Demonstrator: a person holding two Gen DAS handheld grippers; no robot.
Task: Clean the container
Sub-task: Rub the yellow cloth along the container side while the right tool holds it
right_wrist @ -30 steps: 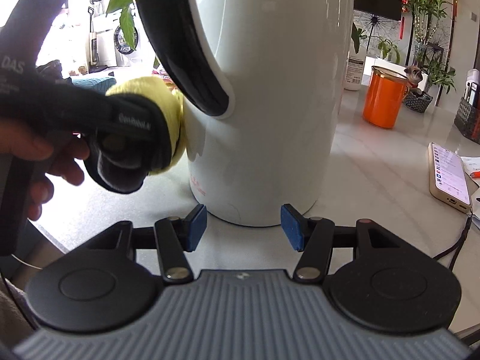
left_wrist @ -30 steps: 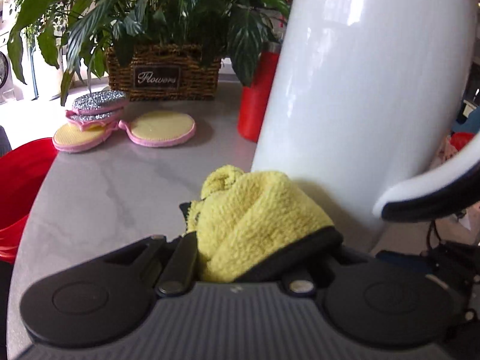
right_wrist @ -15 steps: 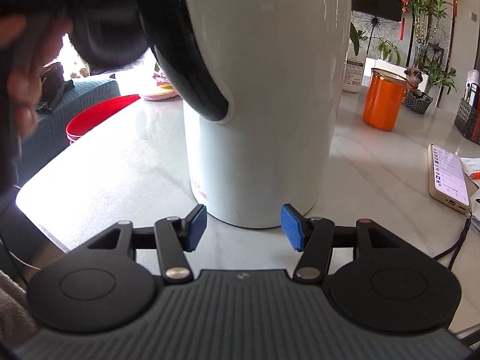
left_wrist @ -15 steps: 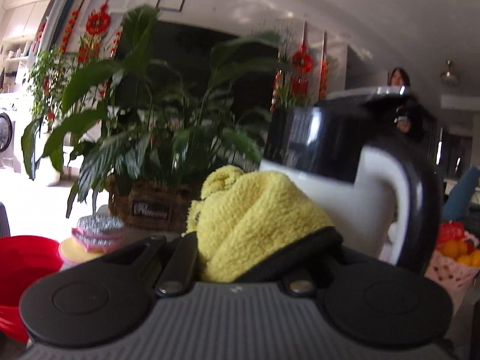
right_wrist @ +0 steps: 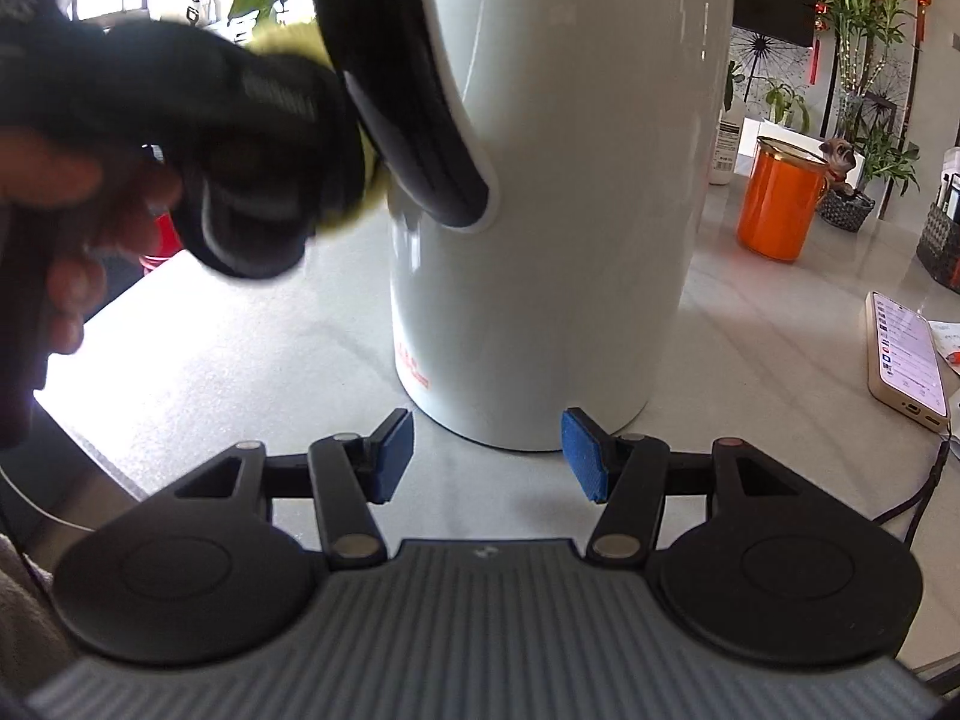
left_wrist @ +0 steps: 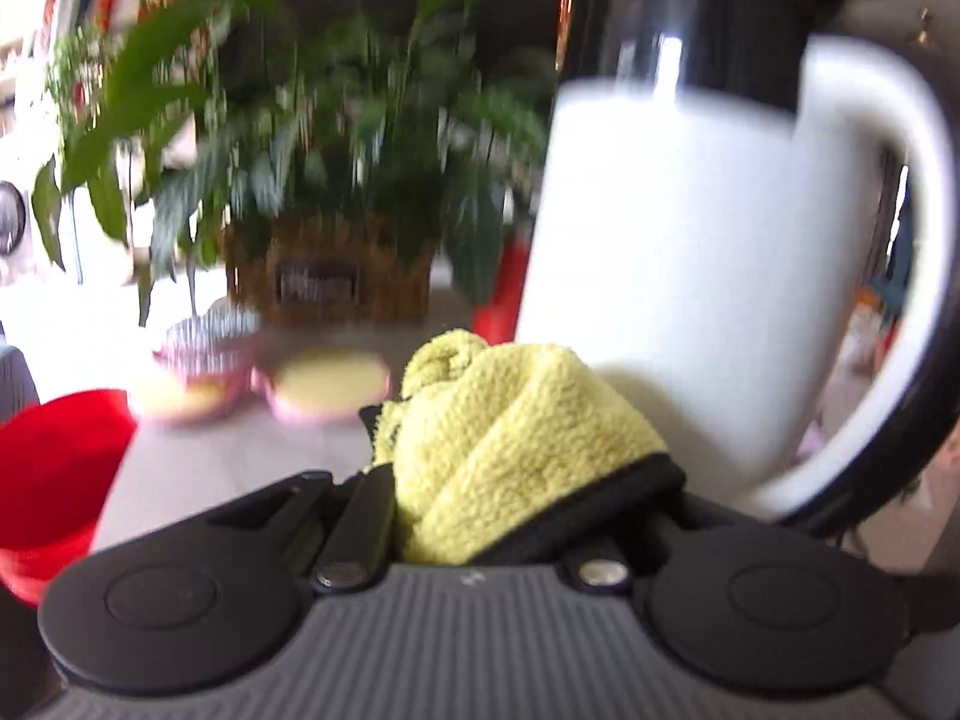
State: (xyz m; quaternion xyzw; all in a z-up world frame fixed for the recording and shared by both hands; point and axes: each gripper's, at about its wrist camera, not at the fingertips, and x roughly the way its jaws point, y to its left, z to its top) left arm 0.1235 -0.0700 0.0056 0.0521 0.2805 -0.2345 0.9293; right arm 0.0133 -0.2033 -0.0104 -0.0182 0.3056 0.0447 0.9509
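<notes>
A tall white kettle point(right_wrist: 558, 192) with a black handle point(right_wrist: 396, 90) stands on the pale marble counter point(right_wrist: 240, 360). In the left wrist view the kettle point(left_wrist: 672, 252) fills the right side. My left gripper point(left_wrist: 510, 456) is shut on a yellow cloth point(left_wrist: 510, 432) and presses it against the kettle's side under the handle; the frame is blurred by motion. It shows in the right wrist view point(right_wrist: 252, 138) with the cloth's edge point(right_wrist: 288, 48) behind the handle. My right gripper point(right_wrist: 487, 456) is open and empty, low before the kettle's base.
A potted plant in a wicker basket point(left_wrist: 330, 276), pink scrub pads point(left_wrist: 324, 384) and a red basin point(left_wrist: 54, 468) are on the left. An orange canister point(right_wrist: 780, 204), a phone point(right_wrist: 906, 354) and a black cable point(right_wrist: 918, 498) lie to the right.
My left gripper with the cloth rose up to the kettle's top, then came back down along its side. My right gripper has stayed still and open.
</notes>
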